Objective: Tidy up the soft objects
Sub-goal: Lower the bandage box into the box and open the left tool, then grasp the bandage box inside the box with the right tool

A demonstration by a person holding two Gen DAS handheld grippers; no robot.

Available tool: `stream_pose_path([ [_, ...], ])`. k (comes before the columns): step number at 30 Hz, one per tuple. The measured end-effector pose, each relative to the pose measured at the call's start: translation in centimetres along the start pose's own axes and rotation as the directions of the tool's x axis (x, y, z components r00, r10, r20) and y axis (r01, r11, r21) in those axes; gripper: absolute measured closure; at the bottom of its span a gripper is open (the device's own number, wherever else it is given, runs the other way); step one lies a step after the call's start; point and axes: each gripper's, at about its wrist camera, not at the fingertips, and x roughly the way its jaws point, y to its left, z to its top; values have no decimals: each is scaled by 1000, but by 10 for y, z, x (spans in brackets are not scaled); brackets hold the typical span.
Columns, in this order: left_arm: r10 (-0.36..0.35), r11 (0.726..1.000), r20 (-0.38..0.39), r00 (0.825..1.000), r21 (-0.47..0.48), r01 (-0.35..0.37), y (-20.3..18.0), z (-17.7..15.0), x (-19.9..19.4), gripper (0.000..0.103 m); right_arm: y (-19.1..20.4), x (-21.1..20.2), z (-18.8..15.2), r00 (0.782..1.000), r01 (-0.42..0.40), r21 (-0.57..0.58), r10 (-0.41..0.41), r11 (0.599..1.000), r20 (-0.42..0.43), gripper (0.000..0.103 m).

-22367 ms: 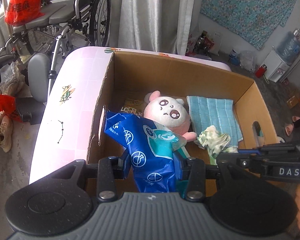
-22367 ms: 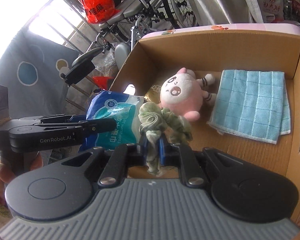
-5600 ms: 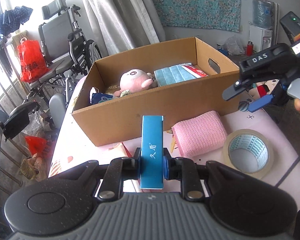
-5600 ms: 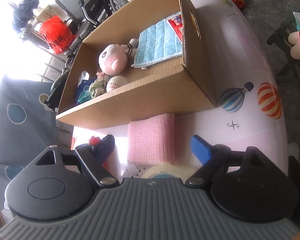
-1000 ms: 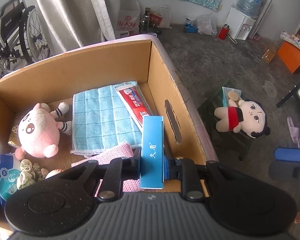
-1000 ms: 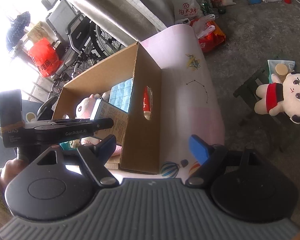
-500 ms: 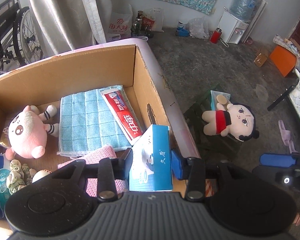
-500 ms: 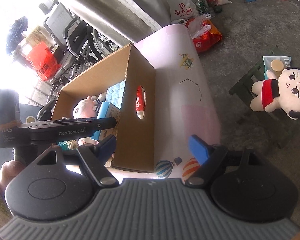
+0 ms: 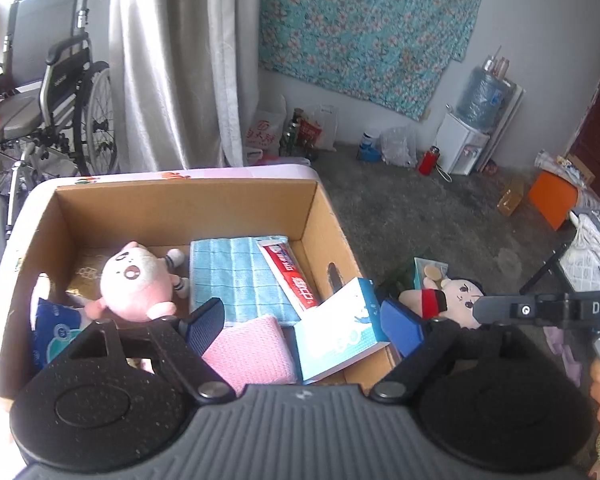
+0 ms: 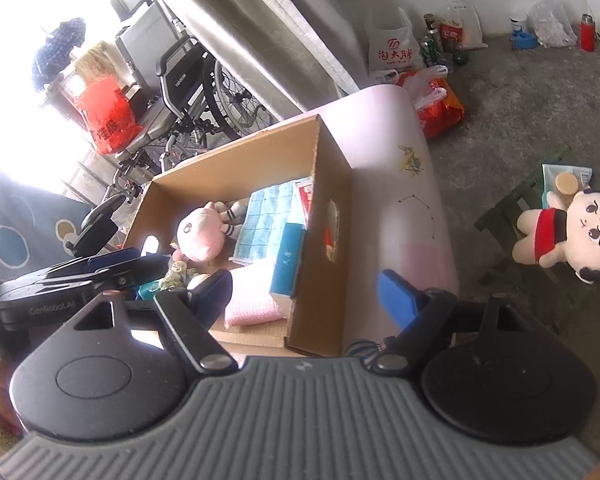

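Left wrist view alone shows us the toothpaste (image 9: 287, 276) on the blue towel (image 9: 236, 276). Inside the cardboard box (image 9: 180, 208) we see the pink plush (image 9: 136, 284), pink cloth (image 9: 252, 354) and blue carton (image 9: 336, 336), which leans on the box wall. Our left gripper (image 9: 304, 324) is opening above the carton, pads clear. Our right gripper (image 10: 306, 292) hangs wide apart, holding nothing.

Pale pink tabletop (image 10: 384, 148) with rounded far corners, printed with small motifs: a constellation line drawing right of centre in the right wrist view and striped balloons at its near edge. An open cardboard box (image 10: 328, 184) stands directly on it, left of frame centre, leaving a bare strip of tabletop along the box's right wall.
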Motion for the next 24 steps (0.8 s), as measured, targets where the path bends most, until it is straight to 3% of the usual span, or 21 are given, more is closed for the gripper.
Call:
stream_pose_path([
  [6, 77, 994, 78, 994, -90, -70, 37, -34, -58, 11, 45, 10, 4, 1000, 19, -70, -18, 997, 6, 23],
  [11, 171, 968, 107, 980, -201, -147, 74, -75, -99, 10, 80, 24, 8, 997, 68, -159, -71, 985, -12, 24],
  [15, 239, 946, 101, 966, -247, -208, 99, -110, -123, 9, 122, 51, 17, 983, 135, -328, -169, 935, -77, 23],
  [18, 232, 944, 69, 970, -258, -207, 109, -129, -129, 9, 151, 85, 31, 956, 154, -478, -252, 865, -147, 21],
  [20, 211, 947, 50, 976, -258, -192, 111, -142, -127, 9, 168, 113, 41, 927, 136, -564, -305, 814, -217, 17],
  [22, 183, 957, 45, 982, -237, -168, 108, -151, -123, 9, 184, 151, 49, 870, 125, -656, -400, 744, -288, 15],
  [24, 162, 968, 51, 985, -202, -149, 100, -153, -115, 9, 189, 181, 53, 819, 138, -722, -488, 678, -302, 15],
])
